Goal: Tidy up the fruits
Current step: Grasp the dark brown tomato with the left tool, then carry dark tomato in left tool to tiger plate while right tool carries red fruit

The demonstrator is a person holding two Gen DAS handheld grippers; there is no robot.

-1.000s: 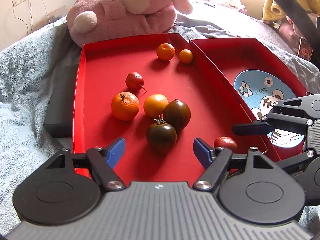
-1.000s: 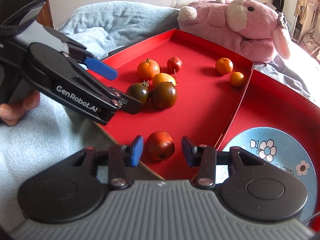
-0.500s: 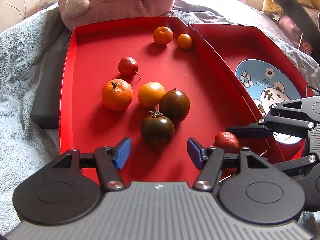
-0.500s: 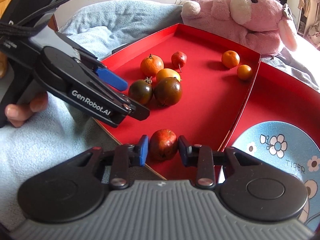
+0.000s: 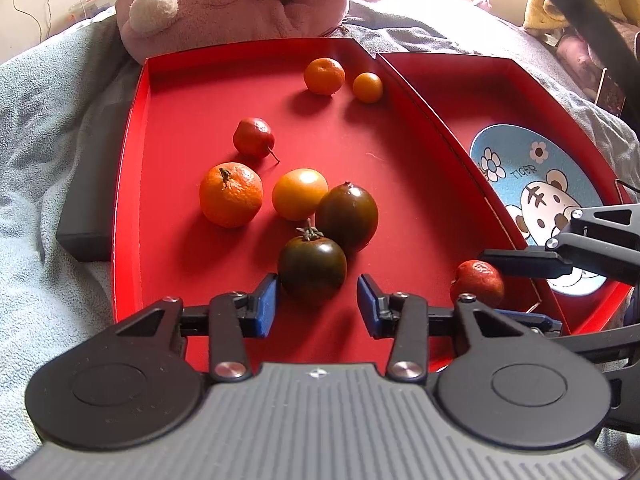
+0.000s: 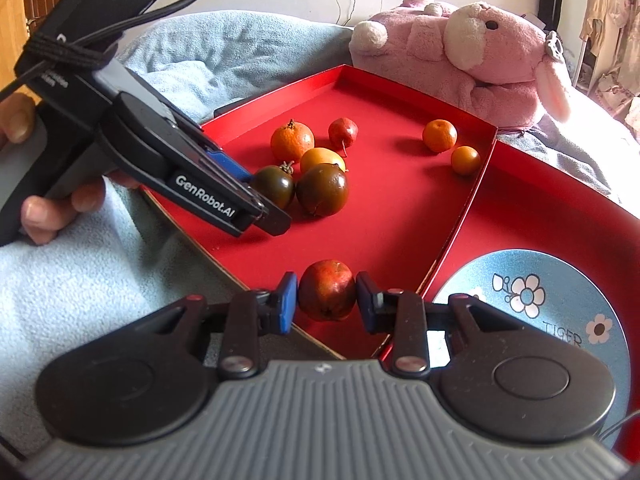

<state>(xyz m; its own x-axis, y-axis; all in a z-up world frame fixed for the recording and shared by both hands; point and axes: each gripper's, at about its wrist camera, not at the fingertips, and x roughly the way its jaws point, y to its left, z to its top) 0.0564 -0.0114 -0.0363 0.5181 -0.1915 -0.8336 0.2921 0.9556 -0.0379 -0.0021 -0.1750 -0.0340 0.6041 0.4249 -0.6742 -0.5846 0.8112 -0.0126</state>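
Several fruits lie in the left red tray (image 5: 132, 200). My left gripper (image 5: 318, 304) straddles a dark green-brown tomato with a stem (image 5: 312, 270). Its jaws are closing, with the left pad at the tomato's skin and a small gap at the right pad. My right gripper (image 6: 326, 302) is shut on a red fruit (image 6: 326, 290) at the tray's near right corner, a pad pressing each side. A second dark tomato (image 5: 347, 216), a yellow-orange fruit (image 5: 299, 194), a mandarin (image 5: 231, 194) and a small red fruit (image 5: 253, 138) sit just beyond.
Two small oranges (image 5: 324, 76) lie at the tray's far right corner. The right red tray (image 5: 500, 68) holds a blue cartoon plate (image 5: 536, 184). A pink plush toy (image 5: 240, 0) lies behind the trays on the grey-blue blanket (image 5: 40, 128). A hand (image 6: 60, 208) holds the left gripper.
The left gripper's jaws have narrowed from wide apart to close around the stemmed dark tomato. The right gripper's jaws have closed onto the red fruit.
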